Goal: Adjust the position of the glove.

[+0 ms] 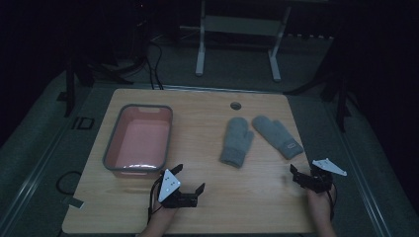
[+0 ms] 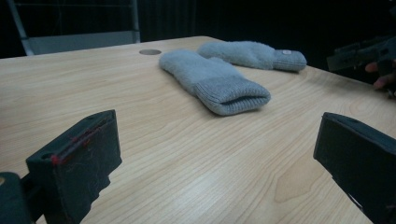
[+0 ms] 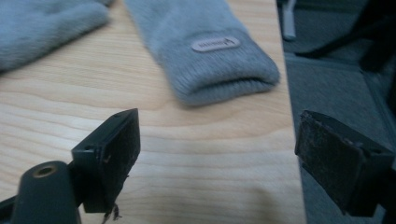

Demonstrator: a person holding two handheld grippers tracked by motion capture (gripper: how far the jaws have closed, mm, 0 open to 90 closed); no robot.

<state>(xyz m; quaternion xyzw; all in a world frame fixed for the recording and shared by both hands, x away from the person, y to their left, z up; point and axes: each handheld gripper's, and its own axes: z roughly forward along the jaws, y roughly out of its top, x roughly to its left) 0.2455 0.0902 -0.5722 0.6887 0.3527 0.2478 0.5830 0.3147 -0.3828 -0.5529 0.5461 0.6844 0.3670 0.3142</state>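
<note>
With both my left gripper (image 1: 190, 181) and right gripper (image 1: 302, 177) spread wide and empty, I judged gripping each grey mitten's (image 1: 237, 141) cuff squarely was best.

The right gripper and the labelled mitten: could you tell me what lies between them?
Only bare table. In the right gripper view, wood runs from the open right gripper to the labelled mitten.

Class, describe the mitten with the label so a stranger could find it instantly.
Start at the wooden table; right of the pink tub lie two grey mittens. Take the right mitten, nearer the table's right edge: its cuff bears a small pale label, which the left mitten lacks.
</note>
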